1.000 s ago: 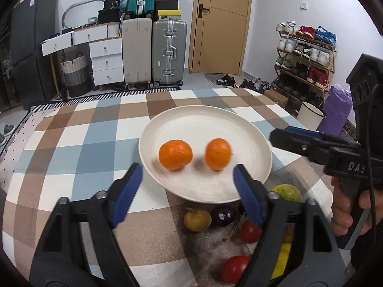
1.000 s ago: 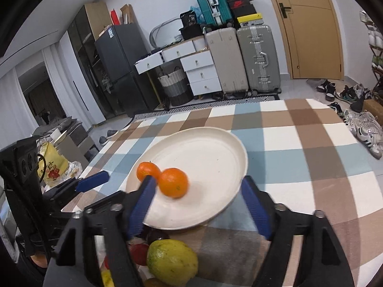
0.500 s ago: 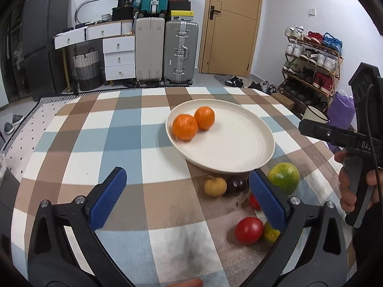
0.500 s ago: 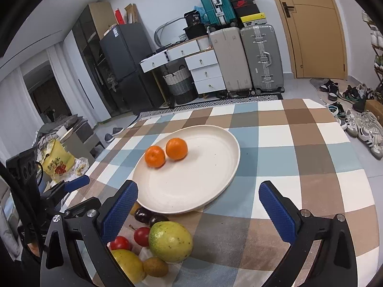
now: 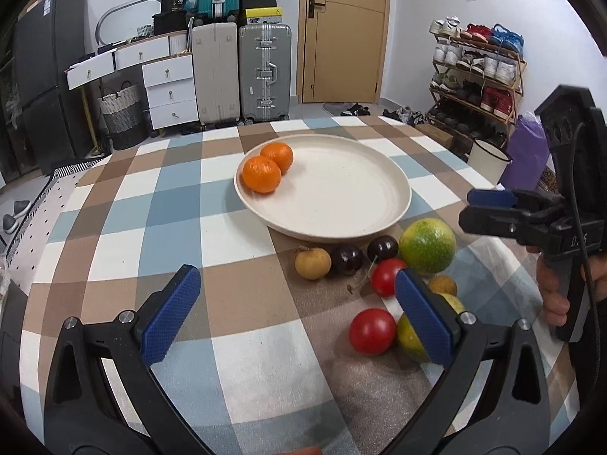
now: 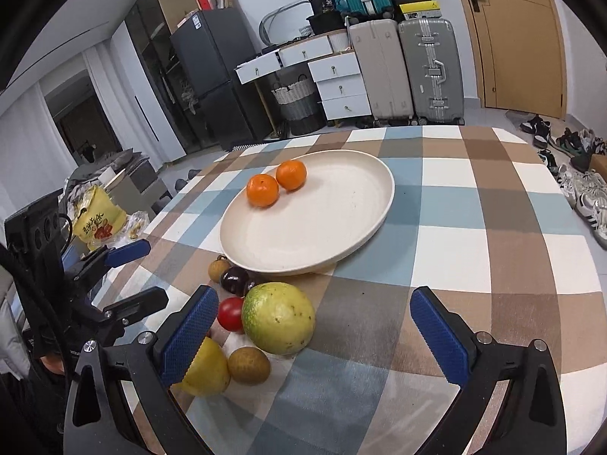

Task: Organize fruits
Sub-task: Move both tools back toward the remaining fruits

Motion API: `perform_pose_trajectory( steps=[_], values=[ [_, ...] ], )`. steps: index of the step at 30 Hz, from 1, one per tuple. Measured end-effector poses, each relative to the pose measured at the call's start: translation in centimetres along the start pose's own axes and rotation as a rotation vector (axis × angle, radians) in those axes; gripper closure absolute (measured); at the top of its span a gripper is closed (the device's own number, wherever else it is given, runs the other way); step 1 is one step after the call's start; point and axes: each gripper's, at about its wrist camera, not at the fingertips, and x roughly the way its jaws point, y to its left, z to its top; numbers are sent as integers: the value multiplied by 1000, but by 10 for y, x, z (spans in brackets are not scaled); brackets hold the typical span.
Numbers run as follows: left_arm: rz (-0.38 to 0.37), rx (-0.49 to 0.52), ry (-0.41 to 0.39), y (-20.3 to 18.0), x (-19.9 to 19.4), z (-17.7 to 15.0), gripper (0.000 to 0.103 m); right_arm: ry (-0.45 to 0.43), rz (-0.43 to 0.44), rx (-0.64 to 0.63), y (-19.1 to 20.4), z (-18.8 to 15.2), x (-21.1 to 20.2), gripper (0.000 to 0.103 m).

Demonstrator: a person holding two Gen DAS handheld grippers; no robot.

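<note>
Fruits sit in two groups on the checked tablecloth (image 5: 170, 204): two oranges (image 5: 261, 174) touch each other at the far left edge of the cream plate (image 5: 341, 227), and the rest cluster on the cloth just off the plate's near rim. That cluster holds a large green-yellow fruit (image 6: 279, 316), two dark plum-like fruits (image 5: 346, 259), a small tan fruit (image 5: 312, 263), and two red tomatoes (image 5: 372, 330). A yellow fruit (image 6: 206, 369) is partly hidden behind a blue pad in both views, so its shape is hard to make out (possibly a lemon). Another small brown fruit (image 6: 249, 364) lies beside it. The left gripper (image 5: 296, 314) is spread wide with only cloth between its pads, its jaws having just been opening. The right gripper (image 6: 311, 333) is likewise spread wide and grasps nothing, its jaws also just opened; the green-yellow fruit lies between its pads, untouched. A hand (image 5: 557, 288) holding the right gripper's handle is cut off at the left view's edge.
</note>
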Motion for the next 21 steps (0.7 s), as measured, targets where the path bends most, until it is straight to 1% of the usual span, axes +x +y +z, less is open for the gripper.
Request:
perform_pose_trajectory(
  steps=[5, 10, 12, 14, 16, 18, 21],
  values=[
    [-15, -1, 23, -1, 5, -4, 1, 6, 7, -18, 2, -2, 1, 0],
    [-54, -12, 34, -2, 6, -5, 1, 29, 31, -7, 1, -3, 8, 0],
    [-80, -19, 39, -2, 6, -6, 1, 41, 63, 2, 1, -3, 11, 0],
    [-105, -25, 39, -4, 5, -6, 1, 49, 65, -4, 2, -3, 13, 1],
    [-107, -14, 40, -6, 4, -6, 1, 58, 63, -7, 2, -4, 15, 1],
    [-113, 1, 46, -10, 5, -6, 1, 71, 60, -12, 4, -4, 18, 2],
    [-138, 7, 51, -14, 5, -7, 1, 90, 58, -21, 6, -6, 23, 7]
  ],
)
